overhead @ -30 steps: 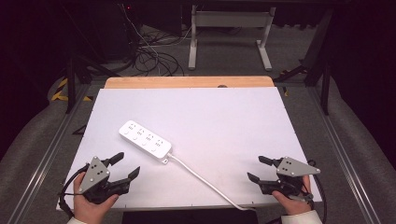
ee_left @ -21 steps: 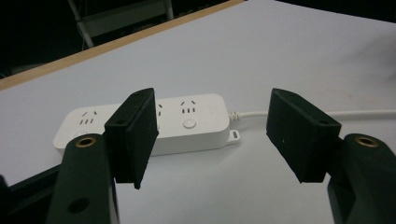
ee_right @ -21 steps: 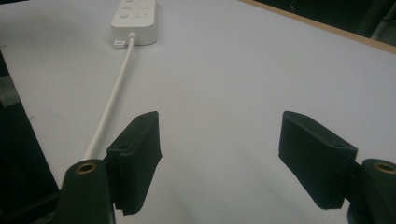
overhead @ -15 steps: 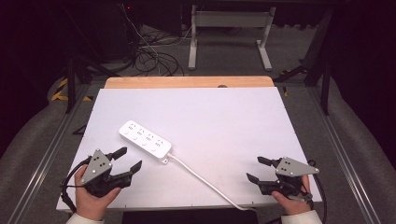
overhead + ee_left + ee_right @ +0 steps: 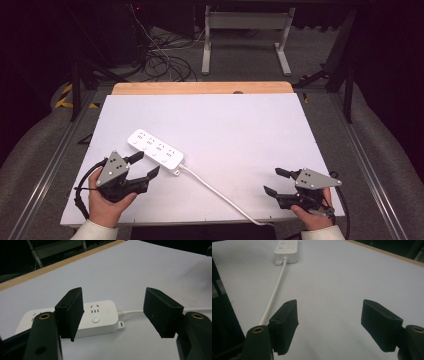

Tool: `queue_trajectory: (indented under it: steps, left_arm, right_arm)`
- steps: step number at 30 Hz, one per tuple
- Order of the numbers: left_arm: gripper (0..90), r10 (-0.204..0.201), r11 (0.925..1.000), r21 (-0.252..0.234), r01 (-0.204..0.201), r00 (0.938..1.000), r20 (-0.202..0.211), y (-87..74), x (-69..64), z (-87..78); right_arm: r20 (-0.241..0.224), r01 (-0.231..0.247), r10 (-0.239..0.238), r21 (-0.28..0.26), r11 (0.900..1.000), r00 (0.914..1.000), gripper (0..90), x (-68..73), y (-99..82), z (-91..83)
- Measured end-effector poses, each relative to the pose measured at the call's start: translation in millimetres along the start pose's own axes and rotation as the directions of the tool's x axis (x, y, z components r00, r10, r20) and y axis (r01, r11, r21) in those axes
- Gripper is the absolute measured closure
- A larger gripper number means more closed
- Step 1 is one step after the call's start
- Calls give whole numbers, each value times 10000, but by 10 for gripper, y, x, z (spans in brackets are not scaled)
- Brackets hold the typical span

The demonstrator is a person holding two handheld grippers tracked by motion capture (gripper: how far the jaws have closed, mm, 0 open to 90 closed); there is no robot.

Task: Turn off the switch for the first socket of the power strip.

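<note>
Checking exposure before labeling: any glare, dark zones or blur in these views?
High view: white table evenly lit, no glare; floor beyond falls near black. Left gripper view: power strip legible, jaws close and soft. Right gripper view: cord sharp, strip at the top softer, dark left edge.

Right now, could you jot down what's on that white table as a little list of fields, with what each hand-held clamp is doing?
surface: white table top with a wooden far edge
object: white plastic power strip, lying flat, left of centre
cable: white cord running from the strip to the near edge
left gripper: open, close to the strip, holding nothing
right gripper: open, over bare table, apart from the cord
</note>
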State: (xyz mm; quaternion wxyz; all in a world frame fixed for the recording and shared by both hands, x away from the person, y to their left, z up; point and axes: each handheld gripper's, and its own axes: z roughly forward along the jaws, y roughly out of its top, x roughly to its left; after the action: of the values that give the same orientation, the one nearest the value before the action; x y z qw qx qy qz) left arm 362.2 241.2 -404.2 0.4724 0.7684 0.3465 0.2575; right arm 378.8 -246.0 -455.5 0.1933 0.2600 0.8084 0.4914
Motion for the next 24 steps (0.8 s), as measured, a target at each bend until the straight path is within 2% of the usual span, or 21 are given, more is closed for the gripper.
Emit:
queue_trajectory:
  steps: [3, 8, 13, 16, 19, 23, 24]
  left_arm:
    - [329, -68, 10000, 11, 67, 9999, 146, 38, -2, 56]
    - [338, 85, 9997, 205, -90, 9996, 263, 94, -8, 127]
    - [359, 235, 9990, 371, -243, 9995, 222, 136, -18, 159]
    - [414, 136, 9991, 386, -146, 9995, 271, 157, -12, 159]
    - [423, 110, 9990, 436, -127, 9992, 386, 178, 4, 154]
    - [426, -133, 9981, 608, 107, 9990, 433, 201, 43, 152]
    - [457, -173, 9979, 640, 138, 9984, 533, 209, 55, 155]
  right_arm:
    - [-13, 3, -3, 2, 10000, 10000, 303, -1, -1, 0]
    - [-39, -5, 5, -2, 10000, 10000, 304, -2, -1, 0]
    - [-45, -14, 14, -18, 10000, 10000, 304, -3, -1, -3]
    - [-54, -34, 34, -23, 10000, 10000, 305, -2, -1, -4]
    - [-40, -46, 46, -44, 10000, 10000, 306, -2, -1, -4]
    - [-43, -82, 82, -35, 10000, 10000, 308, -4, -1, -4]
    - [-50, -82, 82, -52, 10000, 10000, 309, -3, -1, -4]
